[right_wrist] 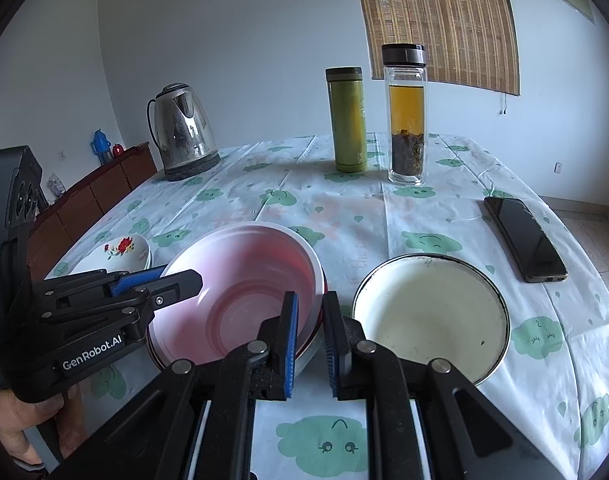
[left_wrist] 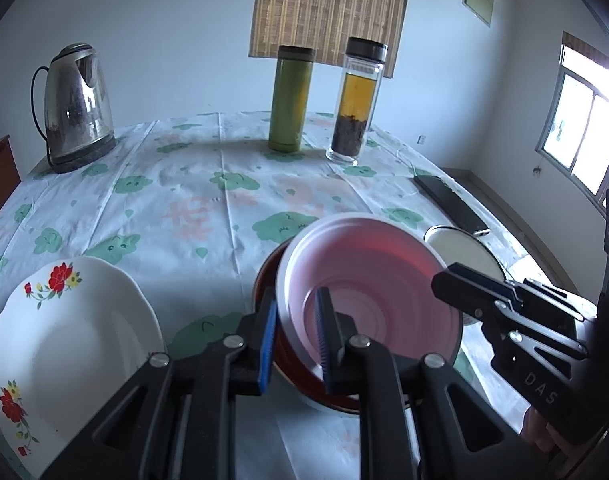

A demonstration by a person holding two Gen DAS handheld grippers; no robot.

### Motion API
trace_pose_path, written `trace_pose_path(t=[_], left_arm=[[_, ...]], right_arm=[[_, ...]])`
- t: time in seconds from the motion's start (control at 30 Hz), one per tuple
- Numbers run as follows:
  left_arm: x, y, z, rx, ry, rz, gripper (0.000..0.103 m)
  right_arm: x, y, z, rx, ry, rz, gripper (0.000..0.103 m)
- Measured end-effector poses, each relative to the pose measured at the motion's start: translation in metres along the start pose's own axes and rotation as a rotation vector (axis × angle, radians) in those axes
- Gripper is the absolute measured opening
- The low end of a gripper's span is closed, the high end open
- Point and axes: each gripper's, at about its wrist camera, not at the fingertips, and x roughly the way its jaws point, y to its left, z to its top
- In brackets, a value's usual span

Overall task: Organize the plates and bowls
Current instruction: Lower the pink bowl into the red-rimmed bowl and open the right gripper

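bowl grip, left: left gripper (left_wrist: 294,336) has its jaws clenched on the near rim of the pink bowl (left_wrist: 368,280), one blue pad outside the wall, one inside.
bowl grip, right: right gripper (right_wrist: 308,332) has its jaws clenched on the opposite rim of the same bowl, wall pinched between the two pads.
key relation: pink bowl lies straight ahead of both jaws and between them, held at two opposite rim points; it sits tilted in or just over a dark red bowl (left_wrist: 272,280) beneath it, and whether the two touch all round i cannot tell.
nearer hand: judged about equal; each gripper is already on the rim, so neither has to reach.
cream plate: black-rimmed cream plate (right_wrist: 428,316) rests on the counter (right_wrist: 344,216) just beside the right gripper, on its right side, apart from the pink bowl.
flowered plate: white flowered plate (left_wrist: 68,344) sits to the left of the left gripper, near but not touching the bowls.
phone: dark phone (right_wrist: 524,240) lies flat beyond the cream plate, long axis running away from the camera.
far items: kettle (left_wrist: 78,104), green flask (left_wrist: 290,96) and glass tea bottle (left_wrist: 358,100) stand upright, well apart from the dishes.
writing: "genrobot.ai" on the left gripper's side in the right wrist view; "das" on the right gripper in the left wrist view; faint pink print on the counter cloth is unreadable.
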Motion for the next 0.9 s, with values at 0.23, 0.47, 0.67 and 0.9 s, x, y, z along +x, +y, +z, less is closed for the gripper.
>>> trace_pose_path(t=[0.23, 0.47, 0.67, 0.9], left_arm=[[0.0000, 0.0003, -0.0004, -0.001, -0.001, -0.002, 0.016], [0.0000, -0.0010, -0.0009, 0.000, -0.005, -0.002, 0.017], [-0.0007, -0.0003, -0.0009, 0.001, -0.005, -0.003, 0.017], [-0.0011, -0.0002, -0.0012, 0.002, -0.005, -0.004, 0.020]], right_arm=[[-0.0002, -0.0003, 0.0000, 0.002, -0.001, 0.002, 0.014], [-0.0003, -0.0001, -0.0003, 0.002, -0.004, 0.004, 0.014], [-0.0007, 0.0008, -0.0001, 0.000, -0.005, 0.003, 0.014], [-0.0014, 0.0015, -0.0001, 0.000, -0.007, 0.004, 0.014]])
